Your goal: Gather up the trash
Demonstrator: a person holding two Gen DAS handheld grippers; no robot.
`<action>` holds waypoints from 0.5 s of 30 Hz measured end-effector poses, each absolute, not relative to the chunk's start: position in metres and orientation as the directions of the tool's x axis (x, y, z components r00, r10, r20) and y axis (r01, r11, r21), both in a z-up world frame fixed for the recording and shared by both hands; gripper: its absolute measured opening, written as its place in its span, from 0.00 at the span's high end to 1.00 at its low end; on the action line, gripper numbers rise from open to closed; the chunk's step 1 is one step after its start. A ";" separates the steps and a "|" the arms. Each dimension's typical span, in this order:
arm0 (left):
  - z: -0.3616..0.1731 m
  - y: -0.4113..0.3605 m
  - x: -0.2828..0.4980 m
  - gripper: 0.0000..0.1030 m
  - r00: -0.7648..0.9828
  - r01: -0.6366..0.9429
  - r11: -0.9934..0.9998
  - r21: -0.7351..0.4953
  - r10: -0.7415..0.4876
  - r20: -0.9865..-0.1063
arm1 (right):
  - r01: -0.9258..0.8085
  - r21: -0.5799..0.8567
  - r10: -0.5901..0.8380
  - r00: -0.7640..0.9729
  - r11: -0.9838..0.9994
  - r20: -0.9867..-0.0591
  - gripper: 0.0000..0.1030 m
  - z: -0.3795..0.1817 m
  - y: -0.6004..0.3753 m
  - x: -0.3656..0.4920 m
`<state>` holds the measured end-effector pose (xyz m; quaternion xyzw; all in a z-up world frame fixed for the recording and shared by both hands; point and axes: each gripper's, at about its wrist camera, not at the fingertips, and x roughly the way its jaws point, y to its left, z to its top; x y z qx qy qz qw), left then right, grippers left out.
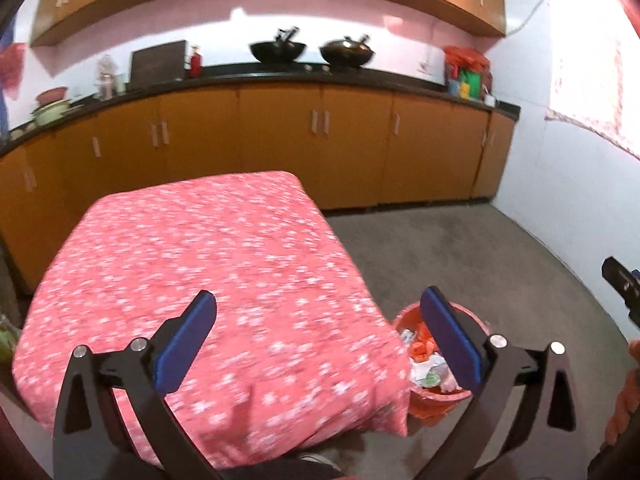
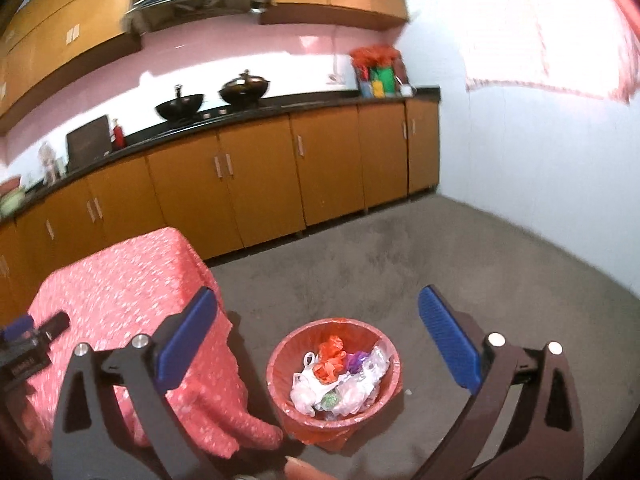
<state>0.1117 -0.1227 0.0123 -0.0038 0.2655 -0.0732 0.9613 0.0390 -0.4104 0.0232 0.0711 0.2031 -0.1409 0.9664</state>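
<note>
Bin: red trash bin (image 2: 334, 376) stands upright on the grey floor (image 2: 400, 264), mouth up, just beside the bench (image 1: 200, 264).
Trash: crumpled bags (image 2: 340, 380) inside.
Left tool (image 1: 318, 336): open, empty.
Right tool (image 2: 318, 336): open, empty.
Room: kitchen, orange cabinets (image 1: 280, 140).

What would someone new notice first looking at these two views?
Probably the pink flowered tablecloth covering the table in the foreground. Next, the red bin on the grey floor beside it, holding crumpled bags. Two black woks sit on the far counter, and both tongs, left and right, are open and empty.
</note>
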 end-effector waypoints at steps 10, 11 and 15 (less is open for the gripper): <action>0.022 -0.073 0.049 0.02 0.897 0.090 0.996 0.018 -0.073 -0.436 | 0.271 0.005 -0.250 0.895 0.963 -0.369 0.04 0.027 -0.340 0.003; 0.021 -0.070 0.045 0.02 0.900 0.088 0.996 0.022 -0.070 -0.430 | 0.267 0.004 -0.246 0.895 0.964 -0.371 0.04 0.026 -0.335 0.002; 0.019 -0.061 0.033 0.02 0.905 0.085 0.996 0.015 -0.071 -0.420 | 0.249 -0.014 -0.237 0.903 0.968 -0.357 0.04 0.021 -0.313 -0.007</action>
